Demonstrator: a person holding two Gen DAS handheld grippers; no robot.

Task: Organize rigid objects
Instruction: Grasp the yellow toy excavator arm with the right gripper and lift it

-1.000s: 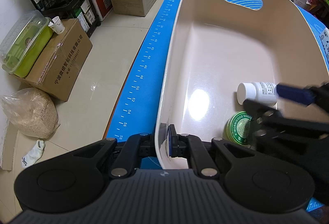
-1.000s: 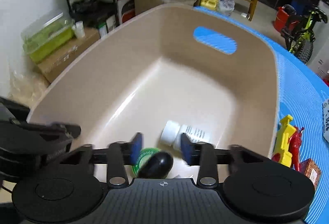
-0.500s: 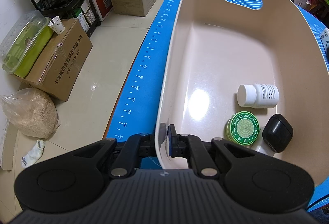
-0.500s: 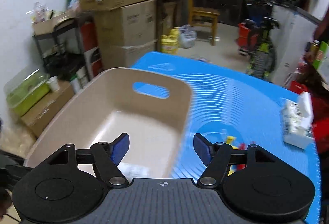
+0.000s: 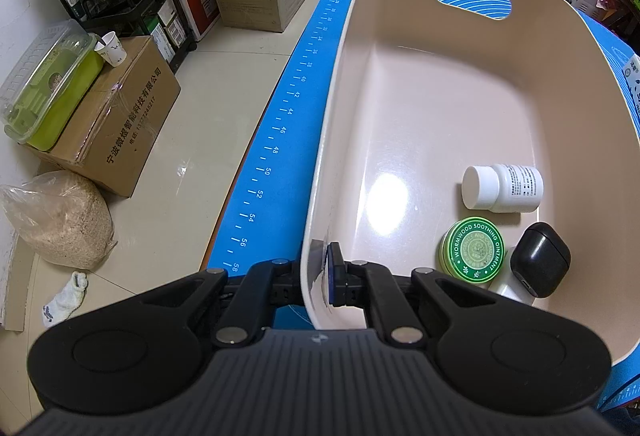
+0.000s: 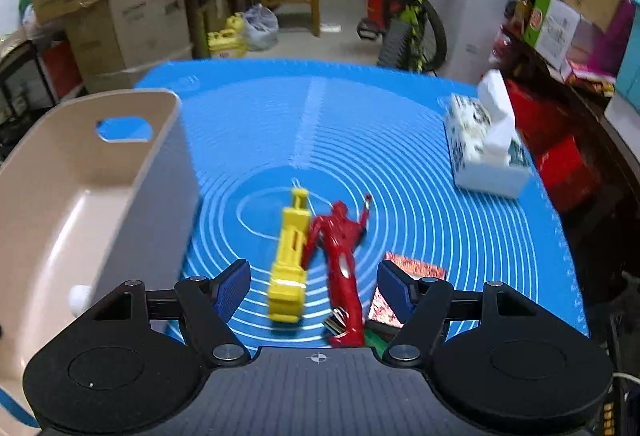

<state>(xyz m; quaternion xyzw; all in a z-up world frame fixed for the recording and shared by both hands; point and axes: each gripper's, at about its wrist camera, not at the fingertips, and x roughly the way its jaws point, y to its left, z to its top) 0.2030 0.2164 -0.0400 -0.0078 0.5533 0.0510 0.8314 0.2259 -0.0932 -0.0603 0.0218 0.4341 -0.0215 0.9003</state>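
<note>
A: Left gripper [image 5: 318,278]?
B: I've got it pinching the beige bin's [image 5: 592,84] near rim. Inside: white bottle [image 5: 502,188], green tin [image 5: 474,250], black case [image 5: 540,264], all near each other.
A: Right gripper [image 6: 314,290]?
B: Spread wide, holding nothing, above the blue mat [image 6: 420,140]. Yellow toy [image 6: 290,256] and red figure [image 6: 340,252] lie touching between its fingers, beside the bin.

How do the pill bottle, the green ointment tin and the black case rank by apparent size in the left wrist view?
1. White pill bottle, lying on its side: largest.
2. Green ointment tin and black case: look about alike, and the tin shows its broad lid, so I won't rank them.
</note>
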